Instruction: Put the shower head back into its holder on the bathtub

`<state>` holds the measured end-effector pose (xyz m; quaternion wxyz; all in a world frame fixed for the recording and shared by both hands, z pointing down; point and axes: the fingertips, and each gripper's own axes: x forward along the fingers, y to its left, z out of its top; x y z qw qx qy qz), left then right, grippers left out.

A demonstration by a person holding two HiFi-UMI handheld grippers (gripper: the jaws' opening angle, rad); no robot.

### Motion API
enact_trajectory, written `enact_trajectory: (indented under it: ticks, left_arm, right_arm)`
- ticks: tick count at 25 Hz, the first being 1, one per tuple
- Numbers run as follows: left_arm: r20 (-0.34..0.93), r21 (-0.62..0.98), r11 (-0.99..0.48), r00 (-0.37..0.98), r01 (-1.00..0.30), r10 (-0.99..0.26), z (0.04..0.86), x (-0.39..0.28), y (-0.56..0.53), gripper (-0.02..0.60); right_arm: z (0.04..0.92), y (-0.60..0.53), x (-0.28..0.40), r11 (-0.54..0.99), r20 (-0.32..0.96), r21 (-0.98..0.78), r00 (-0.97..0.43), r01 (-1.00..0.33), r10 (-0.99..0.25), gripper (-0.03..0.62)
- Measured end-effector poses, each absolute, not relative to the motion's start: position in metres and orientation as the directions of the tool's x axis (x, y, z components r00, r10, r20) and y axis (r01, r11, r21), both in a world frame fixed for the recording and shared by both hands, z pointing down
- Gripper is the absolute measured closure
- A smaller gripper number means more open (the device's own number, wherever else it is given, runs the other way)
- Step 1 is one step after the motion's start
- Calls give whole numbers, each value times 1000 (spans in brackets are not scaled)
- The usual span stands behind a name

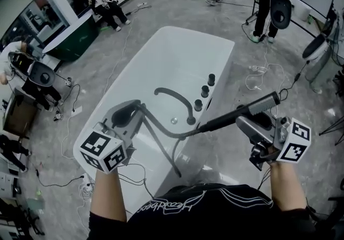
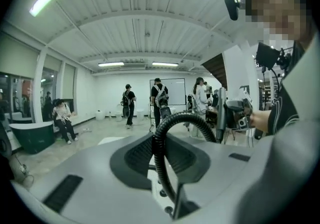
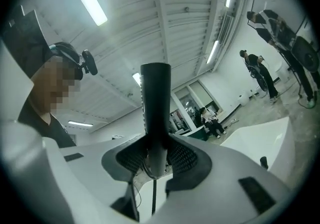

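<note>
1. Left hand-held gripper (image 1: 131,114), 8 o'clock in the head view. The jaws are narrow and clamped on the hose (image 1: 161,128), some way back from the handle. Likely reason: it takes up slack so the hose doesn't snag on the tub edge while the other hand aims.
2. From those jaws the hose sags toward 5 o'clock over the tub's near end, then rises into the handle. The loop hangs free.
3. Tub (image 1: 161,51), centre of the head view, with its long axis running 7 to 1 o'clock. The right rim carries a curved spout (image 1: 174,96) and three knobs (image 1: 205,91) in a row. The holder is presumably among these rim fittings, but I cannot pick out which one.
4. Shower head (image 1: 266,103), in the air at about 4 o'clock from the knobs. It lies nearly level with the spray end toward 2 o'clock. It is not seated.
5. Right hand-held gripper (image 1: 248,118), 4 o'clock in the head view. The jaws stand moderately wide and are closed on the shower head's handle, which rises between the pads in the right gripper view. The mid-handle grip probably leaves the hose end bare for entering the holder.
6. Judgement: carry phase. The handle must tip toward upright and travel to 10 o'clock, onto the rim.
</note>
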<state>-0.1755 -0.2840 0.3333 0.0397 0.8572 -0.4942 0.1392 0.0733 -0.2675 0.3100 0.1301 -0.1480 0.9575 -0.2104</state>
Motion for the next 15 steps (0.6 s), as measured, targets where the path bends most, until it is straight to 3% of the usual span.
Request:
enact_trajectory:
  ticks: [8,15]
  left_arm:
    - [182,-184,-437,407,-880,-895,247,-202,-308,517]
    - [116,-238,-483,469,-843,-876,196,-204,-328,517]
  right_arm:
    - [261,-273,64,890,-263,-398,-902,-221,-342,462]
    - [230,-270,54,890,-318,-366,-863,-271,-393,462]
